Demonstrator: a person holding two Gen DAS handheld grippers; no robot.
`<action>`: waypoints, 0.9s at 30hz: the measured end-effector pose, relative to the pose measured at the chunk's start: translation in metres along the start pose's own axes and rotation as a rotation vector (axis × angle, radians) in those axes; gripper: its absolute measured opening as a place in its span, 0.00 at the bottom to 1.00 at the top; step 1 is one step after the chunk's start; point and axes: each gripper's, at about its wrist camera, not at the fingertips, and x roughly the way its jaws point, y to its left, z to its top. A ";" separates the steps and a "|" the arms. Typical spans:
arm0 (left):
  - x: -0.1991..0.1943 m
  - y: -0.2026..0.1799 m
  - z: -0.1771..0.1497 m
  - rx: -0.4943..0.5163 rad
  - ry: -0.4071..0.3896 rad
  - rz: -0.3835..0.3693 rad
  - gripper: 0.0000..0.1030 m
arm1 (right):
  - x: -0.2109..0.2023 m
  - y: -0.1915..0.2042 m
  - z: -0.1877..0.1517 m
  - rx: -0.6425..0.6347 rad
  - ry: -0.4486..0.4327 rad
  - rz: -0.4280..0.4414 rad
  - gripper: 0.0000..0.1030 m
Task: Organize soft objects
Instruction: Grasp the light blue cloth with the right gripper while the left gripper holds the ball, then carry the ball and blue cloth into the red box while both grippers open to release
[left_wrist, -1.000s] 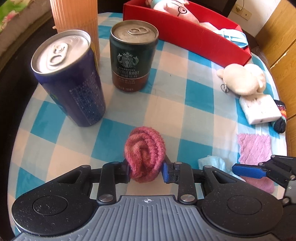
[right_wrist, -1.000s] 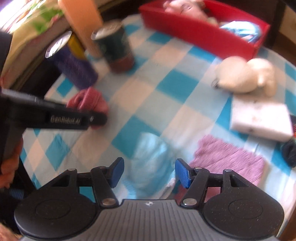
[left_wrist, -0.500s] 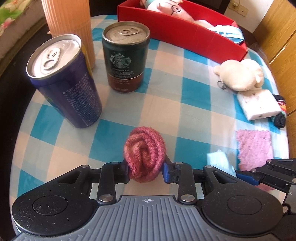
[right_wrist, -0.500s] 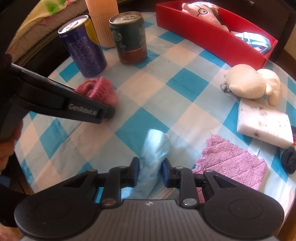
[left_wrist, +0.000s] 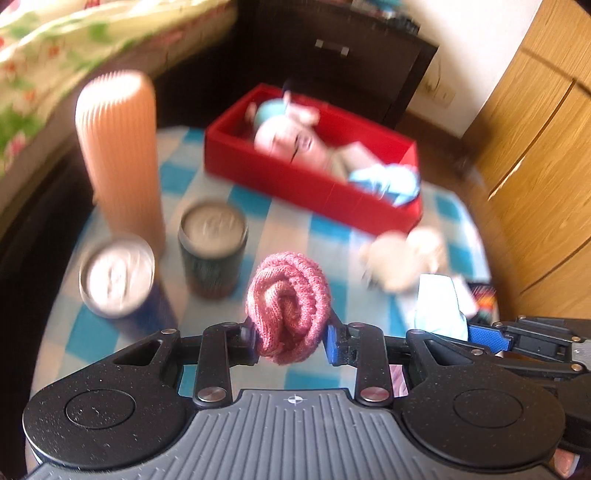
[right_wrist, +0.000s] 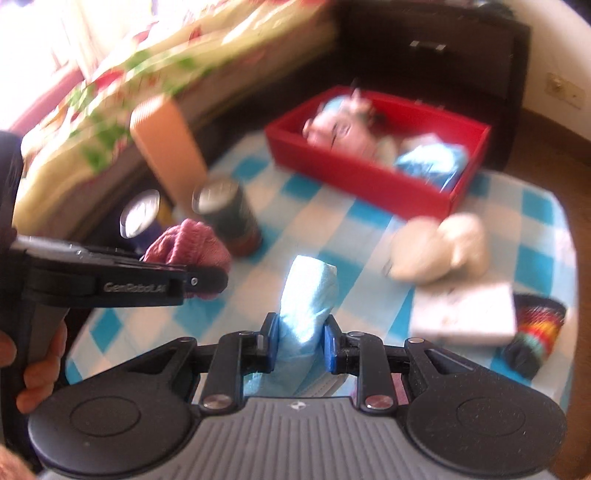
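Transport step: left gripper (left_wrist: 291, 341) clamped on pink knit roll (left_wrist: 289, 306), right gripper (right_wrist: 300, 345) clamped on blue cloth (right_wrist: 308, 295), both at lower centre; next: carry over red box (left_wrist: 314, 184), upper centre, release inside

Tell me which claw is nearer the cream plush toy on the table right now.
Right. The right claw, shut on the light blue cloth, is just beside the cream plush toy. The left claw, shut on the pink knit roll, sits farther off by the cans.

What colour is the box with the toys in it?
Red. The box shows best in the left wrist view.
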 end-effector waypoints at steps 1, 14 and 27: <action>-0.002 -0.002 0.006 0.000 -0.014 -0.003 0.31 | -0.004 -0.003 0.006 0.009 -0.013 -0.008 0.03; 0.007 -0.027 0.056 0.037 -0.074 0.022 0.32 | -0.017 -0.041 0.077 0.057 -0.157 -0.051 0.03; 0.000 -0.049 0.099 0.082 -0.095 0.084 0.32 | -0.018 -0.067 0.114 0.101 -0.225 -0.078 0.03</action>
